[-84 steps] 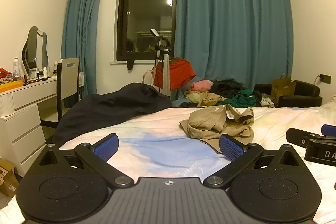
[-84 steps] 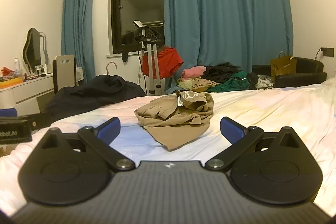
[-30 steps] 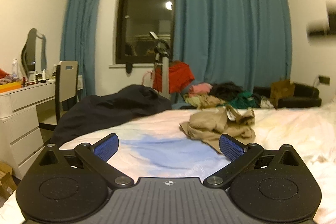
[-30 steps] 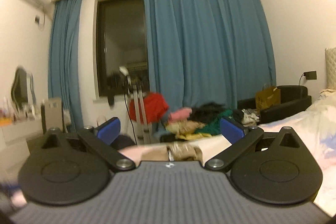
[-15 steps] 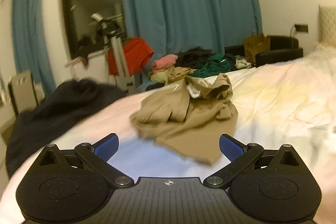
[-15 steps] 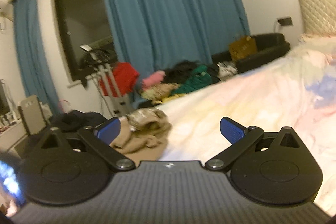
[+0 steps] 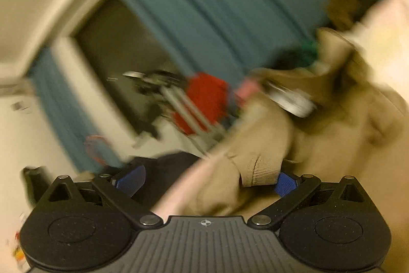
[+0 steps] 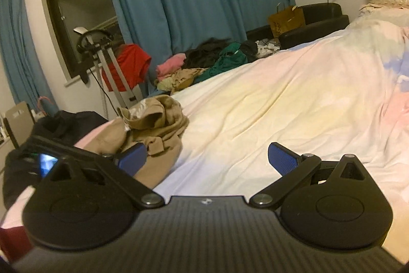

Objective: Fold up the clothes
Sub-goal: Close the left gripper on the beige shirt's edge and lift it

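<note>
A crumpled tan garment point(image 8: 153, 129) lies on the pale bedspread point(image 8: 294, 106) near the bed's left edge. In the tilted, blurred left wrist view the tan garment point(image 7: 319, 134) fills the right half, and its ribbed cuff point(image 7: 260, 170) lies between the blue pads of my left gripper point(image 7: 207, 179), which is open. My right gripper point(image 8: 207, 157) is open over bare bedspread, with the garment just beyond its left fingertip. The left gripper's body point(image 8: 51, 152) shows at the left of the right wrist view.
A dark garment point(image 8: 58, 127) is heaped at the bed's left edge. Beyond the bed stand an exercise bike with a red shirt point(image 8: 127, 65), a pile of clothes point(image 8: 204, 63), a black armchair point(image 8: 314, 22) with a paper bag, blue curtains and a window.
My left gripper has pushed forward and rolled until the tan garment's cuff lies between its pads. My right gripper has come down to the right of the garment.
</note>
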Tool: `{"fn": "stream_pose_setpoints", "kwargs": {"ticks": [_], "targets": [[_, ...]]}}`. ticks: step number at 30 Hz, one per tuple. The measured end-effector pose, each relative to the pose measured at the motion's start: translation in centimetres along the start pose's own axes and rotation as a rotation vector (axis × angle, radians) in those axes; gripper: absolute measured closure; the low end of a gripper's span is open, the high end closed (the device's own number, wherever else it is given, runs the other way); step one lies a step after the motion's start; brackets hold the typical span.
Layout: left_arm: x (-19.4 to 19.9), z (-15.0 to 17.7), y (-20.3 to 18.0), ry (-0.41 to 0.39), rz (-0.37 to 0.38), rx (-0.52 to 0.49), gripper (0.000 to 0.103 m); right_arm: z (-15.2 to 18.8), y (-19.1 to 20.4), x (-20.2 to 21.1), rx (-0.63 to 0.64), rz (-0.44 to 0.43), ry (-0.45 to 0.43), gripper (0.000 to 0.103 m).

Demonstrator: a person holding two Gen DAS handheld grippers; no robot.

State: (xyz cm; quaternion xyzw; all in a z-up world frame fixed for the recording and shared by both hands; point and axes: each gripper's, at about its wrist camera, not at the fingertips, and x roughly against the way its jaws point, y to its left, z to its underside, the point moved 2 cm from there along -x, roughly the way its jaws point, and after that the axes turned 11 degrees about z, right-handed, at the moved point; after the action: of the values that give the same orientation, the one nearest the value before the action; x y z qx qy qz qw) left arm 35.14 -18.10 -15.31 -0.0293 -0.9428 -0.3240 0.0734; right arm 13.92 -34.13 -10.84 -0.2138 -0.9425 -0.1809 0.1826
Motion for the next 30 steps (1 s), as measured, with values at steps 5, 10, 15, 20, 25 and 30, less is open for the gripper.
{"fn": "stream_pose_setpoints", "kwargs": {"ticks": [5, 10, 15, 20, 25, 30], "targets": [[2.2, -2.1, 6.0, -0.156, -0.265, 0.168, 0.001, 0.4, 0.1, -1.1, -0.014, 0.032, 0.008, 0.000], [7.1, -3.7, 12.1, -0.241, -0.393, 0.275, 0.001, 0.6, 0.6, 0.0, 0.010, 0.043, -0.038, 0.000], [12.1, -2.6, 15.0, -0.187, -0.213, 0.323, 0.000, 0.6, 1.9, 1.7, 0.053, 0.030, -0.043, 0.000], [12.2, -1.6, 15.0, -0.032, 0.110, 0.453, 0.000, 0.3, 2.7, 4.4, 0.061, -0.030, -0.016, 0.000], [7.0, -2.0, 13.7, 0.089, 0.342, 0.605, 0.001, 0.1, 2.2, 5.2, 0.043, -0.067, -0.026, 0.000], [0.3, -1.3, 12.6, 0.156, 0.457, 0.701, 0.003, 0.3, 2.3, 3.0, 0.009, -0.093, 0.009, 0.000]]}}
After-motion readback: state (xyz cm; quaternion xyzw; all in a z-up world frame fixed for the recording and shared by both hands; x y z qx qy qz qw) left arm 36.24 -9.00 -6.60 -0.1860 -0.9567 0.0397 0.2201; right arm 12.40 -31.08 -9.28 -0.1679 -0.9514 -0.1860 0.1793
